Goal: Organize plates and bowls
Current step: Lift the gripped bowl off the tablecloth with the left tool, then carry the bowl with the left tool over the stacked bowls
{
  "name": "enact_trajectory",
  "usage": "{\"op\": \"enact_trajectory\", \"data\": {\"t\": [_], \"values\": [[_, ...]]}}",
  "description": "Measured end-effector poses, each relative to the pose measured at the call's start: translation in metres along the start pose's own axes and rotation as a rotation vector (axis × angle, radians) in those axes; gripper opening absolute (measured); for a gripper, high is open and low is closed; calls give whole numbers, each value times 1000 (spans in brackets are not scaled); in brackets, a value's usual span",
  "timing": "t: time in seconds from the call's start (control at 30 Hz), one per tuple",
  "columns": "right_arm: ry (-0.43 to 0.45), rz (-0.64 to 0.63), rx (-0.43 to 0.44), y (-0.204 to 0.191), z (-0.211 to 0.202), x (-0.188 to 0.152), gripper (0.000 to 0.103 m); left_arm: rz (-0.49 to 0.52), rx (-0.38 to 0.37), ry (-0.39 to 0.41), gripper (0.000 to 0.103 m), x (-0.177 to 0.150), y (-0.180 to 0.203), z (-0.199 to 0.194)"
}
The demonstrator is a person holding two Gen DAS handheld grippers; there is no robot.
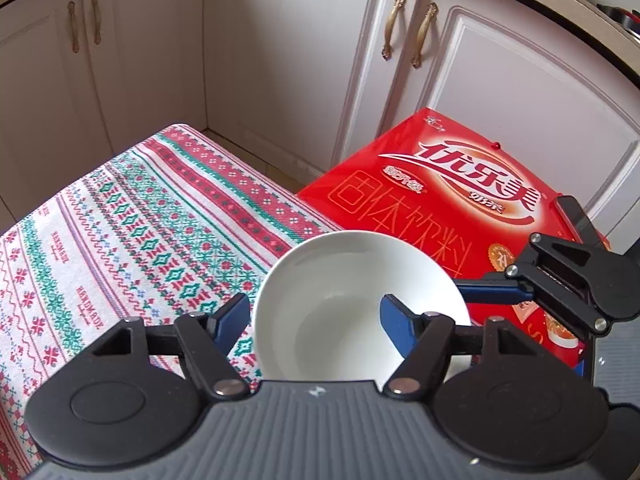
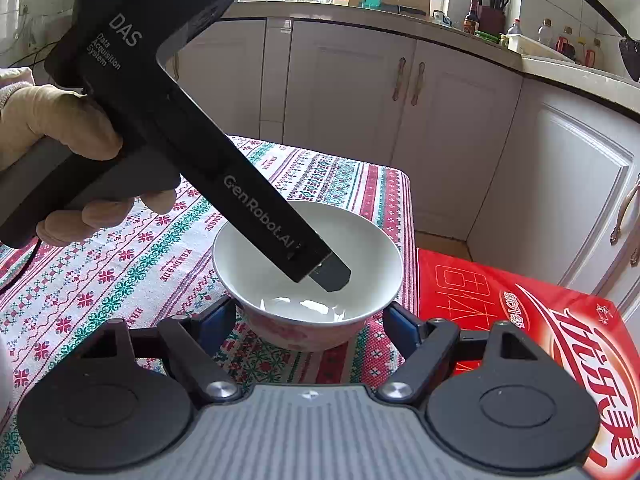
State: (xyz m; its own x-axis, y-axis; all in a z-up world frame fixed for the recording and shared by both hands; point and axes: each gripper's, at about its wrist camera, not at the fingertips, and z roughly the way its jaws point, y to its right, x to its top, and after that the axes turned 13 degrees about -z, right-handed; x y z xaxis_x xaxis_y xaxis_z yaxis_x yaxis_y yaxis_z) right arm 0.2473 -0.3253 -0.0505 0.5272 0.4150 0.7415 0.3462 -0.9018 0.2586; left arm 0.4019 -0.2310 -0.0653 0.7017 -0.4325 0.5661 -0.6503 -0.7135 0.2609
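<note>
Left gripper (image 1: 316, 312) hangs tilted down over the white bowl (image 1: 340, 276), jaws open and astride its near-left wall: one blue pad sits just outside the rim, the other well inside the hollow, not pressing. Right gripper (image 2: 310, 320) comes in low from the other side, its pads flanking the bowl's lower wall. They look very close, but I cannot tell whether they actually bear on it. The bowl stands upright on the patterned tablecloth (image 1: 132, 220), near the edge next to the red box (image 1: 440, 200). I'd judge this the pick-up step. Next, one gripper must pinch the wall firmly before lifting, without tipping the bowl toward the edge.
</note>
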Motion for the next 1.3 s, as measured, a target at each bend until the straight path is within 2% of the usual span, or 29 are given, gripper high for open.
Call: {"op": "enact_trajectory", "data": {"t": [0.13,0.7,1.0,1.3], "values": [[2,7,4,1,0,0,84,2,-17,-10,65,-1,2,2],[-6,27,31,1,-8,0,83,0,-20,-8,65,-9,10,-16],[23,-2,41,-15,-43,8,83,-8,-8,19,65,-24,24,-52],[59,-24,73,-40,-91,14,83,-8,18,68,65,-54,47,-109]]}}
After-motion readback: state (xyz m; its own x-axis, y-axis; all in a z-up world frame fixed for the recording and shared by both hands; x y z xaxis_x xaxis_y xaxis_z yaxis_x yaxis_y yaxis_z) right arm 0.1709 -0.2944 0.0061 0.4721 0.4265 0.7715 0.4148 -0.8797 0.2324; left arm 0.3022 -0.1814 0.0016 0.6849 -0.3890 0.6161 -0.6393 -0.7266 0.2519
